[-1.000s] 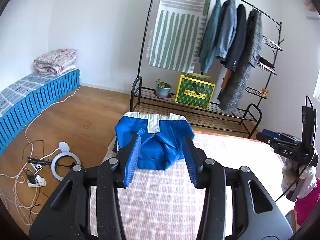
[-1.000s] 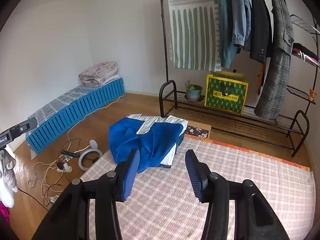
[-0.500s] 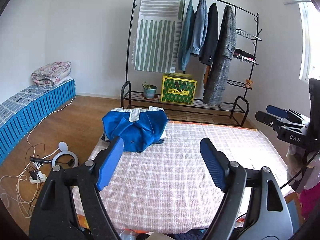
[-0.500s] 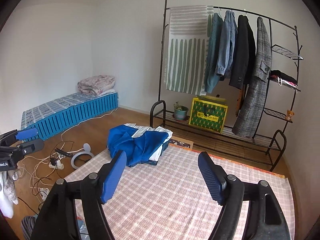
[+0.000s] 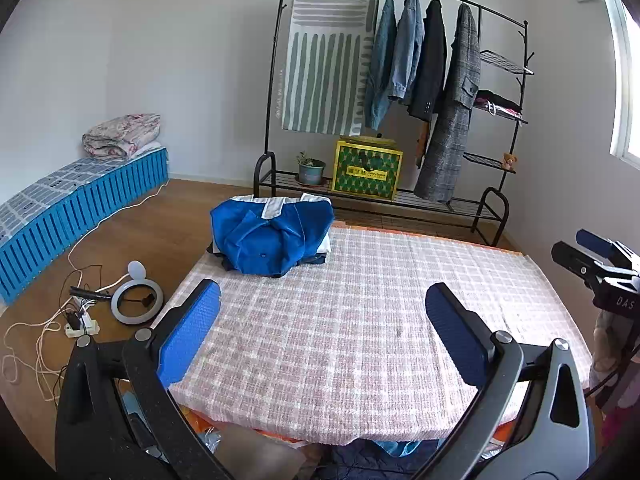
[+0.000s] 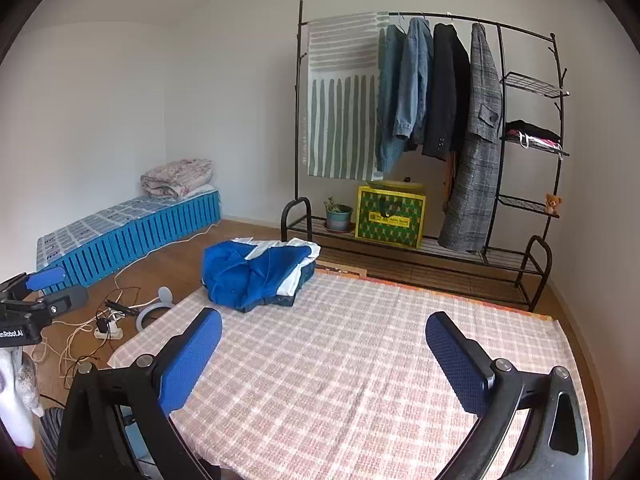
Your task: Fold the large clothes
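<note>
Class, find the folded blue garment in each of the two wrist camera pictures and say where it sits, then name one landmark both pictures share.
Left wrist view: the blue garment lies upper left of centre, on the far left corner of the checked cloth.
Right wrist view: the blue garment lies left of centre, on the same far corner of the checked cloth.
Shared landmark: the yellow and green box on the clothes rack's bottom shelf.

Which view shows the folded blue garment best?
The left wrist view: the blue garment faces the camera squarely, its white collar band visible. The right wrist view shows it obliquely from one side, exposing darker folded clothes beneath.
</note>
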Demonstrator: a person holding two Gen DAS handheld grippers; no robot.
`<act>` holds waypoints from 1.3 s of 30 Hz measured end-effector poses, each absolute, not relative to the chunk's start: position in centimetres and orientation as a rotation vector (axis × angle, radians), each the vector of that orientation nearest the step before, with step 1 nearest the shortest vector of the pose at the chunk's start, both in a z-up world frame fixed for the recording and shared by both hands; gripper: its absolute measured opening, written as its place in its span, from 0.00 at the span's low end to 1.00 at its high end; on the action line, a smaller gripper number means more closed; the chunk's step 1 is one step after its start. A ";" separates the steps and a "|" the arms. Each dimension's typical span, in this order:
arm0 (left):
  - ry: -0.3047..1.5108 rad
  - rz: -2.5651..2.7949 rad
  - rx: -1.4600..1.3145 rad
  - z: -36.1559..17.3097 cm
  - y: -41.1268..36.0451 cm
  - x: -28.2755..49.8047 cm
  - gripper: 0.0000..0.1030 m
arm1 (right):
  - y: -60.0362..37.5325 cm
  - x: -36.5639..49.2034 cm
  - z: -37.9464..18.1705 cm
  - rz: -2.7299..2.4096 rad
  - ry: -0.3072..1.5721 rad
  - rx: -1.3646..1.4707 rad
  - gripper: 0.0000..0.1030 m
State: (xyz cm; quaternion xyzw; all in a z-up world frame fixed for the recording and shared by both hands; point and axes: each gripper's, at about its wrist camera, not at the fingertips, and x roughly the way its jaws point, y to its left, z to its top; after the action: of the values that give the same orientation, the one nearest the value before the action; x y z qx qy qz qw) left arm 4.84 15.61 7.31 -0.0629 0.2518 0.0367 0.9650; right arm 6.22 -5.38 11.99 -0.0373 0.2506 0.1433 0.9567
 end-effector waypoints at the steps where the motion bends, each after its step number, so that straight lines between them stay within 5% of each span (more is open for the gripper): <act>1: 0.509 0.079 -0.122 7.2 15.4 4.7 1.00 | -5.6 6.1 11.7 0.286 0.517 -0.070 1.00; 39: 0.521 0.052 -0.063 5.8 13.2 5.7 1.00 | -6.5 5.3 10.1 0.209 0.547 -0.060 1.00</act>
State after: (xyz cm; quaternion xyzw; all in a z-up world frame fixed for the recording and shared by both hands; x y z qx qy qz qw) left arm 5.68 13.23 5.83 -0.0313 0.2576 0.0255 0.9654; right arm 5.32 -6.52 10.06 -0.0298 0.2693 0.1029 0.9571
